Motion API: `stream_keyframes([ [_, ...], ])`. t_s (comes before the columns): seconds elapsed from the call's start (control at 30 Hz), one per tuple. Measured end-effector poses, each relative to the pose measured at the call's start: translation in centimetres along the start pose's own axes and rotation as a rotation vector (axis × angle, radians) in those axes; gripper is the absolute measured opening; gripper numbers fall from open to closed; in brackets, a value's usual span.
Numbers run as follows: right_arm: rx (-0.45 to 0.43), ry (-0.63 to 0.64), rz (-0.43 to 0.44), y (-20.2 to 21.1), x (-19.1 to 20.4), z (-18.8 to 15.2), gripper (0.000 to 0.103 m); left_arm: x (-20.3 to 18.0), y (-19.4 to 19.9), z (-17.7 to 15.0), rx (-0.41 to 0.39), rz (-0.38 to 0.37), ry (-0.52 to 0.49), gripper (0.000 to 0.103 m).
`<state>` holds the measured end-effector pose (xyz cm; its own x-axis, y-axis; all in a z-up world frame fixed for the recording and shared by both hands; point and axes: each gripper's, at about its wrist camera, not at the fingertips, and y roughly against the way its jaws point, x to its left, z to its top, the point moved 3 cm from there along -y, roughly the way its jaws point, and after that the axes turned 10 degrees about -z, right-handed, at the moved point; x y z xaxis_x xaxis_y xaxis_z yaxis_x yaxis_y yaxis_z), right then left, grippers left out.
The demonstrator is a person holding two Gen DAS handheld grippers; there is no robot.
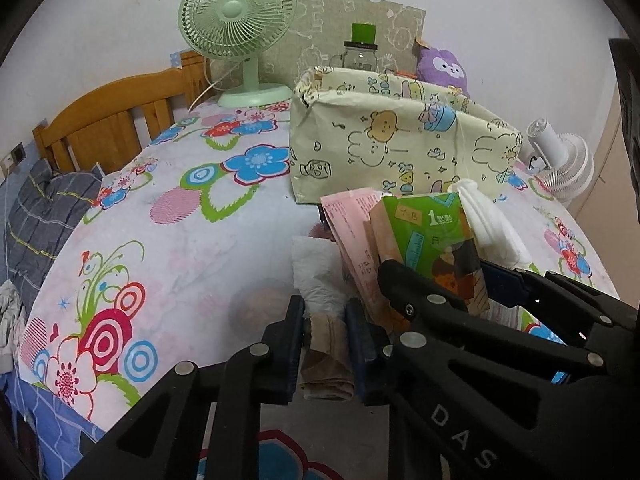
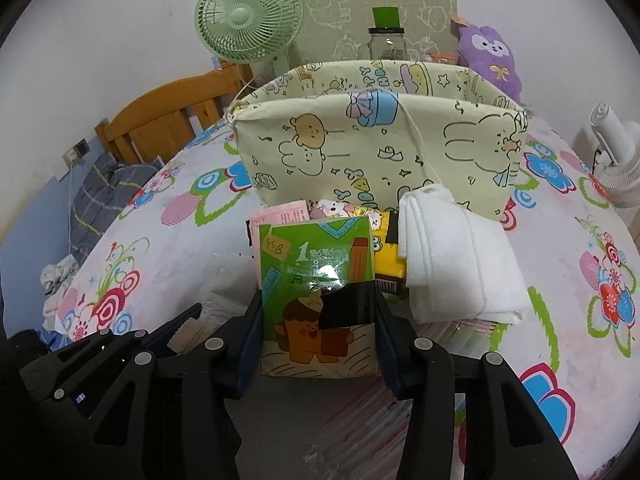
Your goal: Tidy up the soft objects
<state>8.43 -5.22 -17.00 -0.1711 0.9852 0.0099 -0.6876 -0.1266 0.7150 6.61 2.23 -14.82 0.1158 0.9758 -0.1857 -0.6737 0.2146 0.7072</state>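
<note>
My left gripper (image 1: pixel 325 312) is shut on a beige and white tissue pack (image 1: pixel 326 344), held over the floral bedsheet. My right gripper (image 2: pixel 318 312) is shut on a green cartoon tissue pack (image 2: pixel 318 280); the same pack shows in the left wrist view (image 1: pixel 434 240). A cream cartoon fabric basket (image 2: pixel 380 148) stands open just beyond both, also in the left wrist view (image 1: pixel 400 140). A pink pack (image 1: pixel 352 232) and a folded white cloth (image 2: pixel 456 256) lie in front of the basket, with a yellow pack (image 2: pixel 386 256) between them.
A green desk fan (image 1: pixel 240 36), a jar with a green lid (image 1: pixel 362 52) and a purple plush toy (image 2: pixel 492 56) stand behind the basket. A white fan (image 2: pixel 616 168) sits at the right. A wooden headboard (image 1: pixel 108 120) and grey bedding (image 1: pixel 44 216) are at the left.
</note>
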Motion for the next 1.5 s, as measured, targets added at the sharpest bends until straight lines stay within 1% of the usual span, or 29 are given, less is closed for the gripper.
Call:
stream_keyframes([
  [0.23, -0.022, -0.002, -0.001, 1.0, -0.1, 1.0, 0.052, -0.2, 0.8, 1.0, -0.023, 0.003, -0.002, 0.019],
  [0.63, -0.060, -0.017, -0.012, 3.3, -0.7, 3.2, 0.052, -1.2, 2.6, 3.2, -0.058, -0.014, -0.012, 0.019],
  [1.03, -0.100, -0.037, -0.035, 5.8, -1.9, 5.3, 0.052, -2.9, 4.2, 5.7, -0.090, -0.041, -0.051, 0.019],
  [1.5, -0.169, -0.058, -0.058, 8.4, -3.4, 8.2, 0.051, -4.9, 5.5, 8.8, -0.142, -0.067, -0.103, 0.019],
])
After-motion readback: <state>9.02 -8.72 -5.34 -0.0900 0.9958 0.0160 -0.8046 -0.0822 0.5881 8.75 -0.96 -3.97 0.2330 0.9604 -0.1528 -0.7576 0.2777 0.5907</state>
